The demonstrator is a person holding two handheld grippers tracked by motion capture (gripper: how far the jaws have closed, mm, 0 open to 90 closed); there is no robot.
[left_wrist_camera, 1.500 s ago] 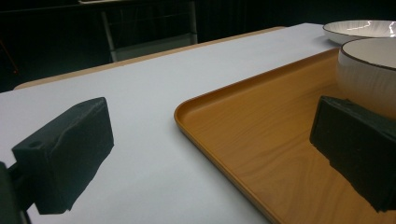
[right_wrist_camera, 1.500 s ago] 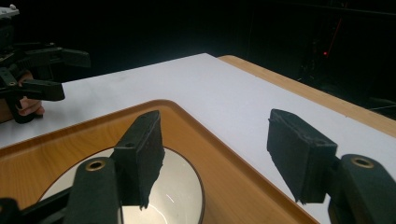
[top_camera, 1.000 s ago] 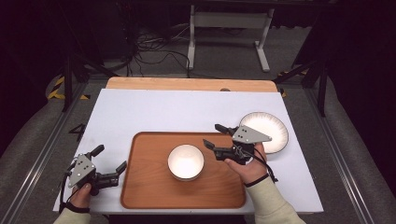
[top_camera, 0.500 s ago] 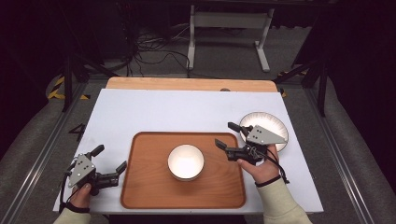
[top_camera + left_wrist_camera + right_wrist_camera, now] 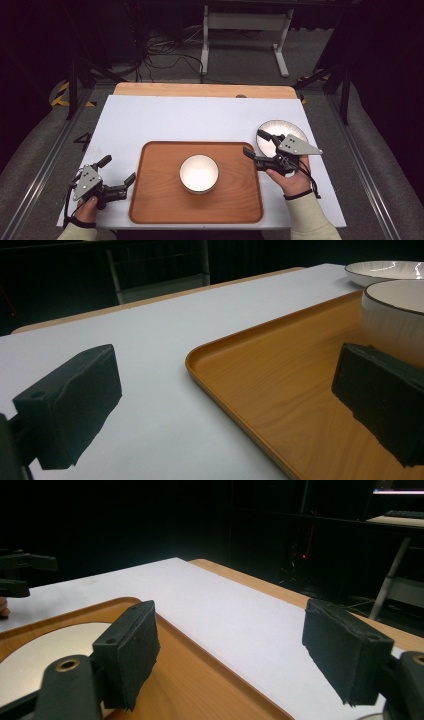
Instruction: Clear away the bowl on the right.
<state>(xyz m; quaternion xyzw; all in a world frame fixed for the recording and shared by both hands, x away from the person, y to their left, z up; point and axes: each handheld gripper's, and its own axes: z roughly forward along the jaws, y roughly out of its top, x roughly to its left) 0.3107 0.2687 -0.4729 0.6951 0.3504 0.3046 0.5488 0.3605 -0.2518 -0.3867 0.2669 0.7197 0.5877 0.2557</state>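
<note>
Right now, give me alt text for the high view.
A white bowl sits mid-tray on a wooden tray. The right gripper, jaws open and empty, hovers at the tray's right edge beside a white plate; the left gripper rests open, left of the tray.

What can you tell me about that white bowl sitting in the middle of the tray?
The white bowl is round, glossy, ceramic-looking and seems empty, with a thin dark rim line and faint vertical ribbing on its outer wall. It stands upright near the centre of the wooden tray, touching nothing else.
</note>
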